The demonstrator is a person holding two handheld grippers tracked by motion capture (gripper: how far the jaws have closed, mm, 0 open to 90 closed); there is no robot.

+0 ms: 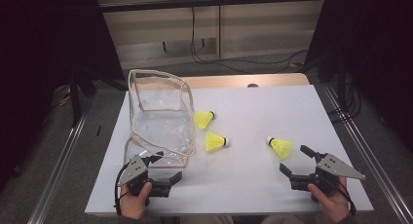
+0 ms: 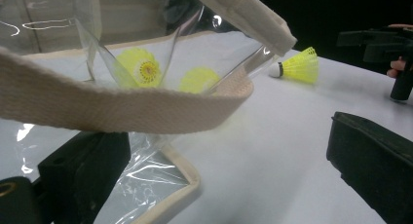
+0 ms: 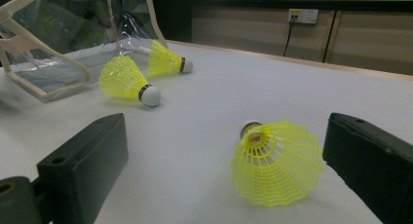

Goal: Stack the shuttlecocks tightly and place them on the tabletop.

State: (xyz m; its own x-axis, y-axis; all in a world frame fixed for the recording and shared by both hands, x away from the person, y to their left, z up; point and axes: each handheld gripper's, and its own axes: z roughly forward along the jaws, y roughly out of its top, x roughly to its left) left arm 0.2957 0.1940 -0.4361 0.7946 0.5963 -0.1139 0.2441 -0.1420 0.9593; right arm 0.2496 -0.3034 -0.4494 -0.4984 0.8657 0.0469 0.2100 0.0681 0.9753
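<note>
Both grippers sit at the near edge of the white table (image 1: 272,107), jaws spread wide and gripping nothing. Largest thing on it is the clear plastic pouch (image 1: 160,119) with beige webbing trim, standing open at the left half of the table; its near rim strap (image 2: 122,109) crosses in front of the left gripper (image 1: 165,170) in the left gripper view, one jaw under the clear film, the other out on bare table. Seen through the plastic there are two yellow shuttlecocks. Those two lie just right of the pouch: the farther shuttlecock (image 1: 203,119) close by the pouch wall, cork pointing right and away, and the middle shuttlecock (image 1: 215,141) nearer, on its side with the cork to the right. Well apart from them, the right shuttlecock (image 3: 275,163) lies on its side between the open jaws of the right gripper (image 1: 297,161), skirt toward the gripper, cork pointing away and to the left. Each hand wraps its gripper's handle from below, the left hand (image 1: 135,199) angled toward the pouch corner, the right hand (image 1: 331,197) angled up-left toward the shuttlecock.
</note>
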